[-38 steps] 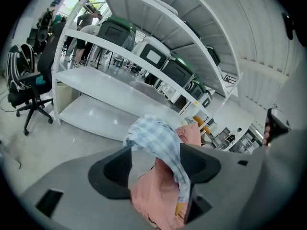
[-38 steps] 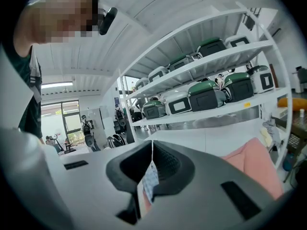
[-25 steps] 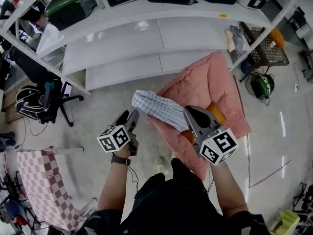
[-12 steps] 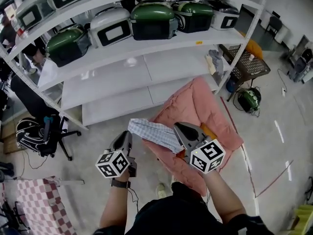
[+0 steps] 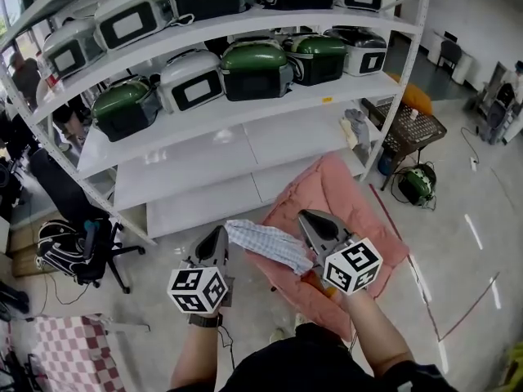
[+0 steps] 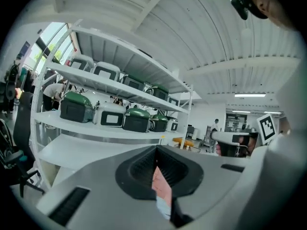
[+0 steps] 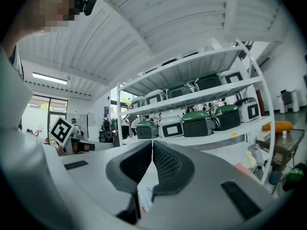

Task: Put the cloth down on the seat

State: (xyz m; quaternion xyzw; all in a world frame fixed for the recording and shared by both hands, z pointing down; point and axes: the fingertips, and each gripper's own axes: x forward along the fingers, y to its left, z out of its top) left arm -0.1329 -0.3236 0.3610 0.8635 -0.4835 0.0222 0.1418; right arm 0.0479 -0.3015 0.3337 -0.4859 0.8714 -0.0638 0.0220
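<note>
A light blue checked cloth [image 5: 268,242] hangs in the air over the near edge of the pink padded seat [image 5: 347,190]. My right gripper [image 5: 309,219] is shut on its right end; a strip of the cloth [image 7: 145,195] shows between the closed jaws of the right gripper [image 7: 152,145]. My left gripper [image 5: 219,237] is shut just left of the cloth's free end. In the left gripper view the left gripper [image 6: 157,150] has its pads together, with only a sliver of pink seat [image 6: 162,188] showing through the gap behind them. I see no cloth pinched there.
A white shelf rack [image 5: 212,149] with several green and white cookers stands behind the seat. A black office chair [image 5: 78,247] is at left and a red checked sheet [image 5: 57,354] at bottom left. At right are a wire basket stand [image 5: 413,125] and a green device [image 5: 415,184] on the floor.
The left gripper's jaws have closed from wide open. Both grippers and the cloth have shifted lower in the head view as the head tilted up toward the shelves.
</note>
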